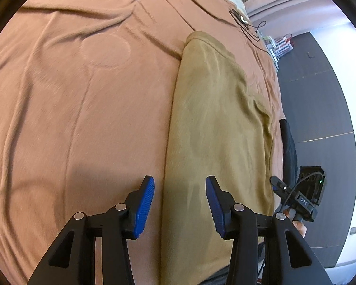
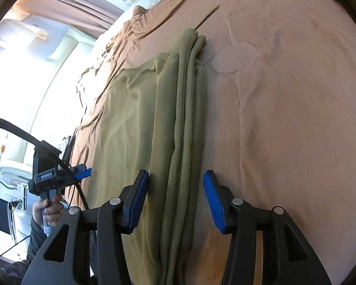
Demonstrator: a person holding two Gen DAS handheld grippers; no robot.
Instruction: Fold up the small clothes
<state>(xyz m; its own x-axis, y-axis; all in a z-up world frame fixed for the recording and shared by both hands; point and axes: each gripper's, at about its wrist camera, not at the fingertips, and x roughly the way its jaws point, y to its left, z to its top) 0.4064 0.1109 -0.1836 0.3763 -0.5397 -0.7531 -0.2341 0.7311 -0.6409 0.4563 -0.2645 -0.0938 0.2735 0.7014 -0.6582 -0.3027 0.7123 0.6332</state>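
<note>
Olive-tan knit garment (image 1: 216,123) lies flat on the bed, on a rust-brown bedspread (image 1: 83,109) creased with soft wrinkles. Garment folded lengthwise into a long narrow strip; in the right wrist view several stacked layer edges (image 2: 187,128) run along its right side, with a ribbed hem showing at the far end.

Left gripper (image 1: 180,204): blue ribbed fingers (image 1: 143,204) spread wide, holding nothing, hovering over the garment's left edge where it meets the bedspread. Right gripper (image 2: 175,201): fingers (image 2: 213,201) spread likewise, empty, straddling the stacked fold edges at the near end of the strip.

Each view catches the other gripper off at the bed's edge, gripped by a bare hand (image 2: 48,210). Black cable (image 1: 248,25) lies on the bedspread at the far end. Dark floor (image 1: 320,99) beside the bed.
</note>
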